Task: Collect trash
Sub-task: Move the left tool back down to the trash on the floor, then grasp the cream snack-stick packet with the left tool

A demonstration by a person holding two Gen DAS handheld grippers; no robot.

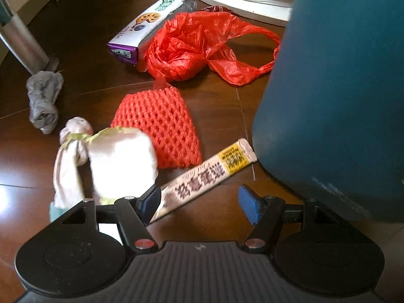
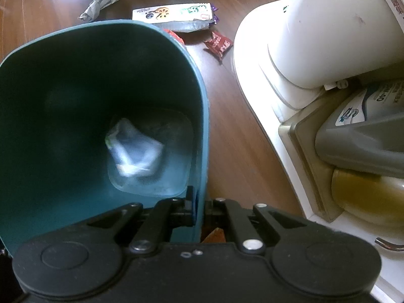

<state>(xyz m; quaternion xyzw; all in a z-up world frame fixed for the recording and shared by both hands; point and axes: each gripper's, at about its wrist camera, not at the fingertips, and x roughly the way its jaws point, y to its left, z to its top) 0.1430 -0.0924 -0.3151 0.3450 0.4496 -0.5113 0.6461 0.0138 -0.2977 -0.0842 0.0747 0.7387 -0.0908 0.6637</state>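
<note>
- Left gripper (image 1: pixel 199 203) spread wide, holding nothing; paper stick wrapper (image 1: pixel 207 174) just ahead on floor.
- Right gripper (image 2: pixel 199 208) pinching teal bin (image 2: pixel 199 116) wall.
- Right view only: bin holds a blurred clear wrapper (image 2: pixel 135 149).
- Left view only: red net sleeve (image 1: pixel 159 123), red plastic bag (image 1: pixel 192 45).

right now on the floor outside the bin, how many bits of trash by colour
red: 3 - plastic bag, foam net, small wrapper
grey: 1 - crumpled paper
white or pale: 3 - biscuit box, tied bag, chopstick sleeve
total: 7
</note>
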